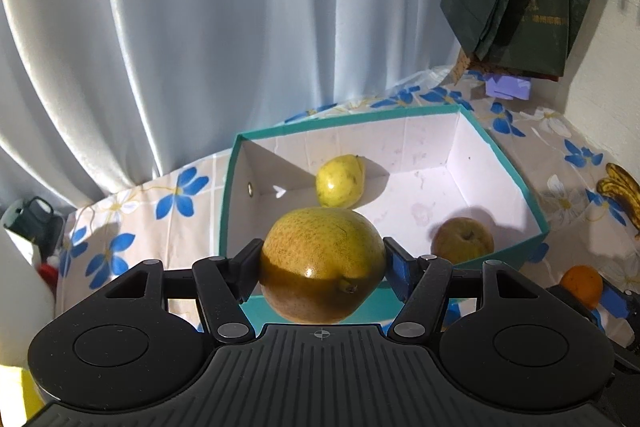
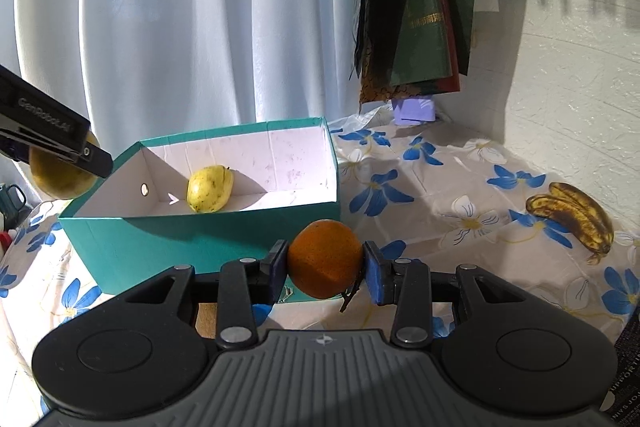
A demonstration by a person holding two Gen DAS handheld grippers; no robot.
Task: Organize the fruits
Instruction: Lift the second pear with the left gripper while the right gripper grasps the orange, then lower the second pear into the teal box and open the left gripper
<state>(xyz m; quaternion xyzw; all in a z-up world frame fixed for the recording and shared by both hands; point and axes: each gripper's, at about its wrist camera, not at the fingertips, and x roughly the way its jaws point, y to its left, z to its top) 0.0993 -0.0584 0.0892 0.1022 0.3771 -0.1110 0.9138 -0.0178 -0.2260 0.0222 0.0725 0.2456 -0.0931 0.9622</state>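
The left wrist view looks forward and steeply down along the left gripper (image 1: 323, 267) from close above the near wall of the teal box (image 1: 516, 163), so it sees well into the box, with the curtain (image 1: 200, 27) behind. The right wrist view looks along the right gripper (image 2: 325, 263) from lower and further right, facing the box's outer side (image 2: 160, 243) at a flatter angle, with more of the floral tablecloth (image 2: 460, 187) showing. Both views share the box, the yellow fruit (image 1: 340, 185) in it, the bananas (image 2: 576, 219) and the hanging dark bags (image 2: 420, 7); the black bar at the right view's left edge is probably the left gripper.
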